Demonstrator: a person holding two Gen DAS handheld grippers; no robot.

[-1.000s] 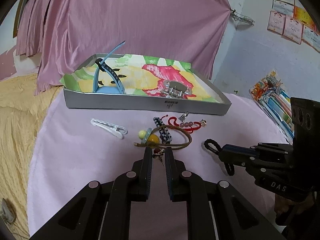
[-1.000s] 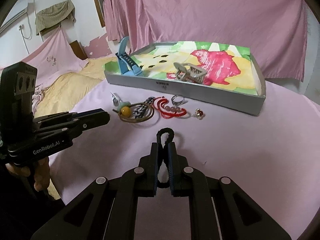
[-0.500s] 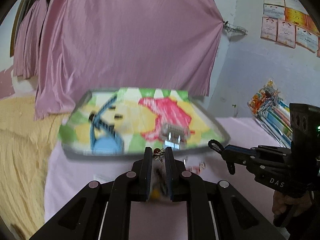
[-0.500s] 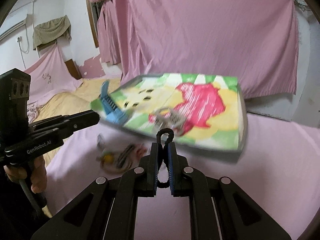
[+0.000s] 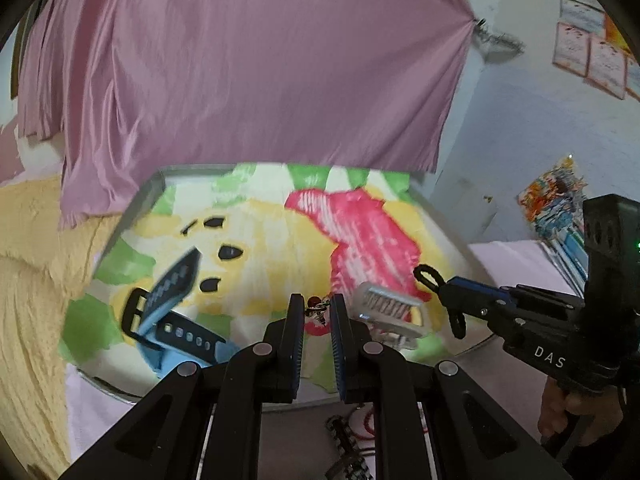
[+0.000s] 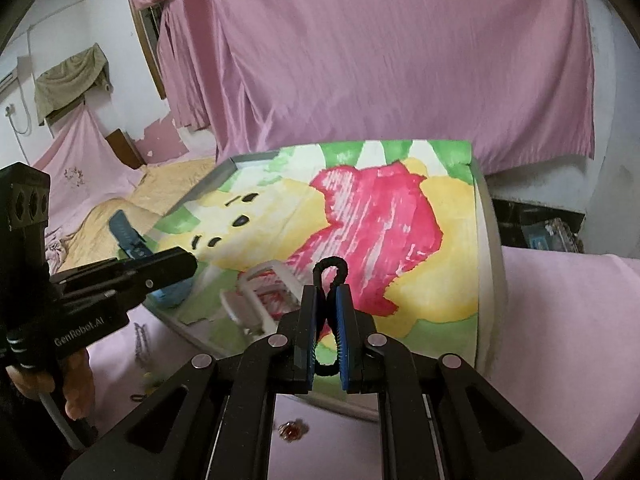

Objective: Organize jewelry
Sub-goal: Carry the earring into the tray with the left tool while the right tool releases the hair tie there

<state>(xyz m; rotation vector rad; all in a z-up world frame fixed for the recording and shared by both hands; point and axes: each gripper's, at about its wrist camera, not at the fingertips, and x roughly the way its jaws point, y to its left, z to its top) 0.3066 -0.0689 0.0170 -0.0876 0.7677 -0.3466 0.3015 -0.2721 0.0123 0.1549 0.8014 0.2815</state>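
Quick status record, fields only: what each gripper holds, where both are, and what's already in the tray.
left gripper: shut on small red-beaded trinket
right gripper: shut on black elastic hair tie
position: both above grey tray with colourful lining
in tray: blue watch strap; clear hair claw clip

Tray (image 5: 152,184) floor is open from 12 to 1 o'clock. Watch (image 5: 172,312) blocks 10 o'clock; comb (image 5: 390,306) blocks 2 o'clock. Right gripper (image 5: 434,280) crowds 3 o'clock.
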